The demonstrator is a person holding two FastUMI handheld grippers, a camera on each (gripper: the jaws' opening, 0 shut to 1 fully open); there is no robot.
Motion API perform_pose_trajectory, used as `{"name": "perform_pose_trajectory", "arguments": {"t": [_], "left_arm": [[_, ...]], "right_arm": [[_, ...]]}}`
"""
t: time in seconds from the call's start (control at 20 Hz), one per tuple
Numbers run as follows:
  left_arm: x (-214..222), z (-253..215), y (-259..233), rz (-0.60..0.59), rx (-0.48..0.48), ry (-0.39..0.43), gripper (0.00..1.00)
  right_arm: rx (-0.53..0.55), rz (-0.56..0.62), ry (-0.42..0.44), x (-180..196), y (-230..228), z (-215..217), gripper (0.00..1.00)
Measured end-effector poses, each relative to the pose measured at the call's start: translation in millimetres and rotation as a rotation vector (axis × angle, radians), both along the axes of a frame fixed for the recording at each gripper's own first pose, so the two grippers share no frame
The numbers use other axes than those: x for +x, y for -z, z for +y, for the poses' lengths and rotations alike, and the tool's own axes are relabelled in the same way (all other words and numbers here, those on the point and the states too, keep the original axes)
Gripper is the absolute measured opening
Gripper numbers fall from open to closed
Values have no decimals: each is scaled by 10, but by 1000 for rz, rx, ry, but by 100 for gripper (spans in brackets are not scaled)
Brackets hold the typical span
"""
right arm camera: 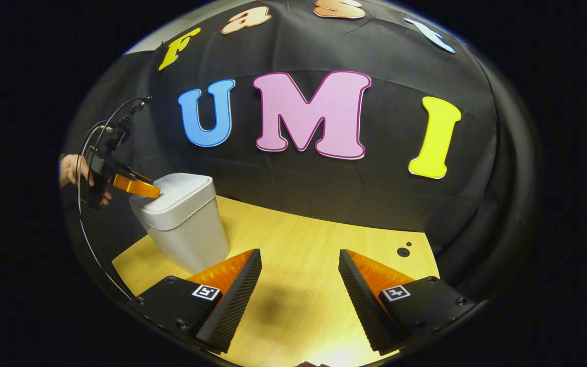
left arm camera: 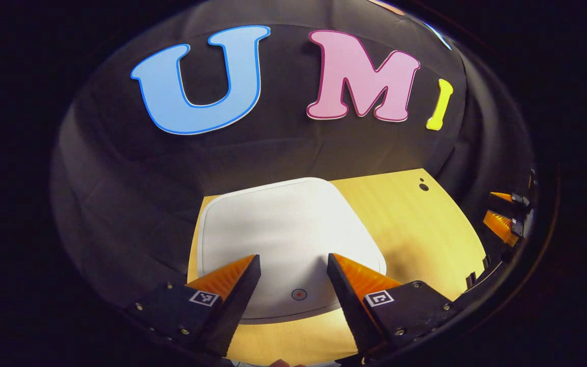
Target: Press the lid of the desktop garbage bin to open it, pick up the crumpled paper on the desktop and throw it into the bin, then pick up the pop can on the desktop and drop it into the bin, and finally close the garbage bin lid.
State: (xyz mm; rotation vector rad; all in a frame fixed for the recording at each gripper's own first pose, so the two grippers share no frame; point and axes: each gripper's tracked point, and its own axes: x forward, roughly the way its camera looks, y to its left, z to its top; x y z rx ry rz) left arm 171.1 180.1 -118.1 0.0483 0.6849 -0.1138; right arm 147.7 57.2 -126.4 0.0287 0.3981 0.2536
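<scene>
The white desktop bin [right arm camera: 184, 227] stands at the left end of the wooden table, its lid [left arm camera: 288, 229] down. My left gripper [left arm camera: 293, 257] hovers right over the lid's near part, open, with nothing between its fingers. A small red round mark [left arm camera: 299, 294] sits on the lid's near edge between them. In the right gripper view the left gripper [right arm camera: 138, 186] reaches over the lid's top, held by a hand [right arm camera: 72, 171]. My right gripper [right arm camera: 299, 252] stands open above bare tabletop to the right of the bin. The right gripper's fingers [left arm camera: 502, 216] also peek in at the right edge of the left gripper view.
The yellow wooden table [right arm camera: 314, 285] ends at the black cloth wall behind the bin. A round hole [right arm camera: 403, 252] lies near its far right corner, also the hole [left arm camera: 423, 187]. Cables [right arm camera: 87, 153] trail from the left gripper.
</scene>
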Motion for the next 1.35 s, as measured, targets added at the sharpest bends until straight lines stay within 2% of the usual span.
{"name": "perform_pose_trajectory", "arguments": {"t": [0.15, 0.35, 0.7, 0.9, 1.05, 1.15, 1.25, 1.35], "left_arm": [[64, -57, -77, -118, 4, -35, 88], [61, -205, -555, -351, 55, -36, 88], [-396, -679, -1294, -625, -23, -112, 88], [-738, -966, -1413, -691, -44, -177, 87], [-1047, -1166, -1506, -764, -32, -228, 87], [-1249, -1345, -1488, -760, -37, -230, 87], [-1364, -1518, -1326, -695, -30, -202, 87], [-1471, -1615, -1303, -685, -38, -155, 89]], "right_arm": [[0, -30, 2, -19, -80, -59, 98], [-10, -64, 34, -58, -195, -182, 98], [1, -174, 112, -284, -615, -312, 98], [-43, -283, 98, -449, -940, -300, 98], [-20, -313, 69, -548, -980, -179, 98], [-28, -325, 68, -602, -954, -130, 98], [-17, -329, 93, -711, -968, -114, 98], [0, -358, 132, -827, -1053, -120, 98]]}}
